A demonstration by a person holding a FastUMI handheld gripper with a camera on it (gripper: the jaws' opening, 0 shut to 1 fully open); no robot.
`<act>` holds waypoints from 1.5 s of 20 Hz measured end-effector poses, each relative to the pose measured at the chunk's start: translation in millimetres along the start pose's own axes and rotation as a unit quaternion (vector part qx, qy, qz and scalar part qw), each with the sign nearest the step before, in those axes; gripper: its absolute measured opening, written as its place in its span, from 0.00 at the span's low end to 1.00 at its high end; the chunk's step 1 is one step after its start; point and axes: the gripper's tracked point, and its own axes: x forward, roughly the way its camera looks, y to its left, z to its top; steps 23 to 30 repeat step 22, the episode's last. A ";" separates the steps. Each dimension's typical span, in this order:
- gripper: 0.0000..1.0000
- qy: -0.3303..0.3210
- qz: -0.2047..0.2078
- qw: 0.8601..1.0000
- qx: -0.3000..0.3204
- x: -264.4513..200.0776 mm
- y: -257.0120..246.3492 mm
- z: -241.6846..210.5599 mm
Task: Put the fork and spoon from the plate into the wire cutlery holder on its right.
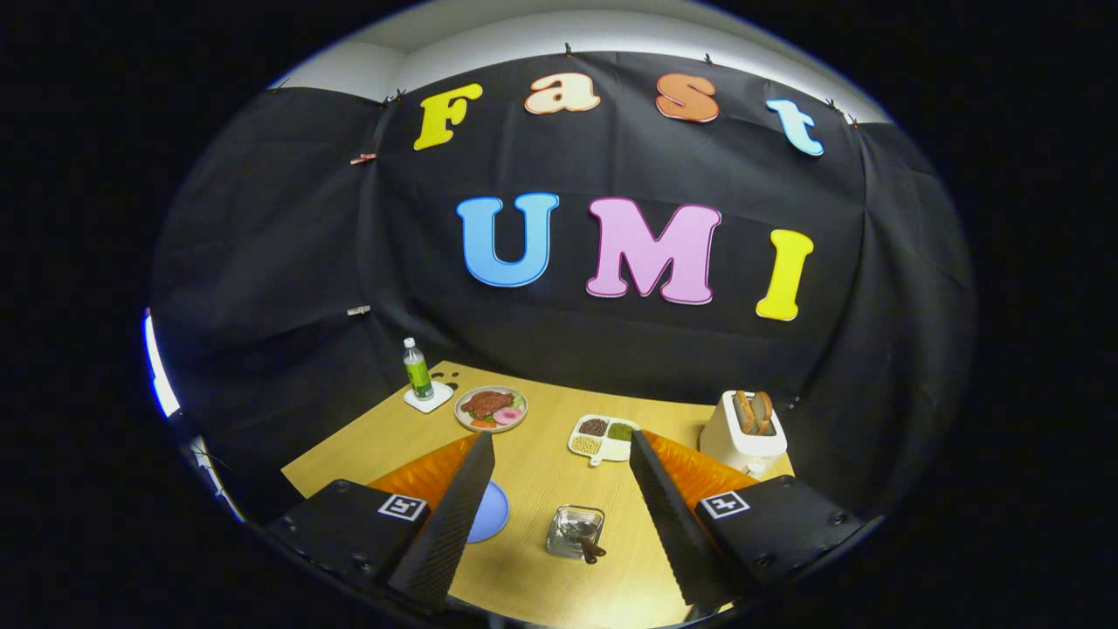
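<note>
While your gripper (559,515) hangs high above the light wooden bench (533,472), its two fingers (454,515) stand wide apart with nothing between them. Between the fingers, near the bench's near edge, sits the shiny wire cutlery holder (575,530), with a dark-handled utensil (587,543) lying in it; you cannot tell whether it is fork or spoon. Just beside the holder, toward the left edge, lies the round blue plate (492,512), partly hidden by your left finger. Toward the far edge: a green plastic bottle (417,369) on a white square coaster (428,398), a round plate of food (491,408), a white divided tray of beans (602,437), a white toaster holding bread (742,430).
</note>
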 end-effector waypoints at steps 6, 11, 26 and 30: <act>0.97 -0.037 0.018 0.999 0.009 -18.2 -11.4 -3.0; 0.97 -0.042 0.025 0.999 0.014 -21.0 -18.0 -13.1; 0.97 -0.046 0.029 0.998 0.007 -18.2 -20.5 -11.5; 0.97 -0.046 0.029 0.998 0.007 -18.2 -20.5 -11.5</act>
